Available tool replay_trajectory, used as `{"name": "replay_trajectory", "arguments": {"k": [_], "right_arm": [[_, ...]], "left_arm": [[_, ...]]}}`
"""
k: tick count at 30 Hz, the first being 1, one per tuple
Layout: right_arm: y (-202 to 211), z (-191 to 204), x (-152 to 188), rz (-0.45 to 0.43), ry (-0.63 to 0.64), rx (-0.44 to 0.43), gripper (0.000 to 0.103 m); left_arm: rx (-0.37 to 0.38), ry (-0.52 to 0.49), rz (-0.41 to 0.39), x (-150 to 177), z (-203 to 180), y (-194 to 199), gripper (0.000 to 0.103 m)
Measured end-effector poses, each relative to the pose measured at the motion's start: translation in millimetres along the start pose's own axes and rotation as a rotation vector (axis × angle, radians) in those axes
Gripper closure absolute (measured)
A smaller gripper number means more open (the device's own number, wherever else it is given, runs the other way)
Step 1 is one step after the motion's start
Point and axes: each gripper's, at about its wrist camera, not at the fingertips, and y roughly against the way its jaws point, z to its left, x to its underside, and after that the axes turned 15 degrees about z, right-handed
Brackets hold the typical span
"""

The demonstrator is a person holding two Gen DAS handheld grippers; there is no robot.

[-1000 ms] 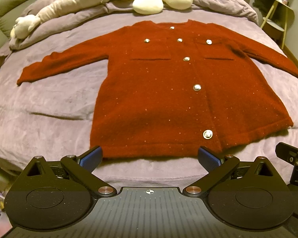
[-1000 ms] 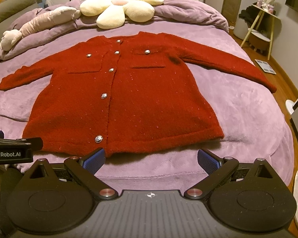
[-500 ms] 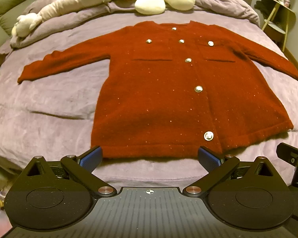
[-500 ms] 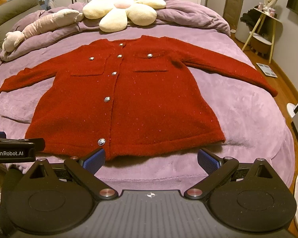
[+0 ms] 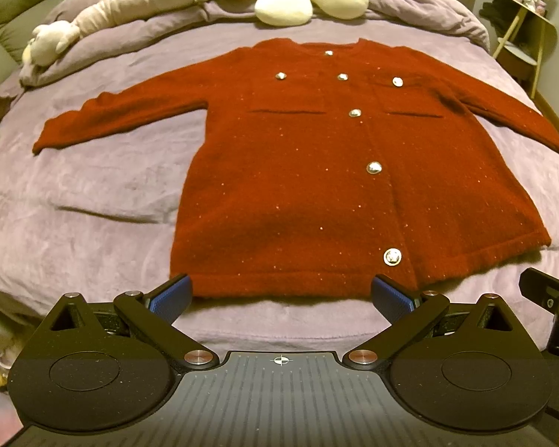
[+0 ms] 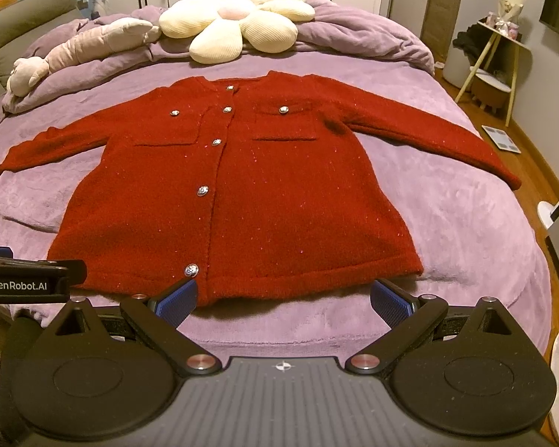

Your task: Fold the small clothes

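A red buttoned cardigan (image 5: 316,186) lies flat, front up, on the purple bed, sleeves spread out to both sides; it also shows in the right wrist view (image 6: 264,201). My left gripper (image 5: 281,296) is open and empty, its blue pads just short of the cardigan's near hem. My right gripper (image 6: 283,298) is open and empty, also just short of the hem, to the right of the left one. The left gripper's body (image 6: 26,279) shows at the left edge of the right wrist view.
The purple blanket (image 6: 466,223) covers the bed. A cream flower pillow (image 6: 234,26) and a long plush toy (image 6: 82,48) lie at the head. A side table (image 6: 499,56) and wooden floor (image 6: 533,160) are to the right.
Both grippers have tilted or drawn back a little, so the cardigan sits lower in each view. Both stay open. The cardigan has not moved.
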Motion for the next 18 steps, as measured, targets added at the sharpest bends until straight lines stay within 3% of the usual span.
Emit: {"name": "replay_trajectory", "arguments": {"k": [18], "right_arm": [[3.3, 0.0, 1.3, -0.037, 0.016, -0.004, 0.004]], "left_arm": [[0.0, 0.007, 0.011, -1.7, -0.6, -0.9, 0.0]]}}
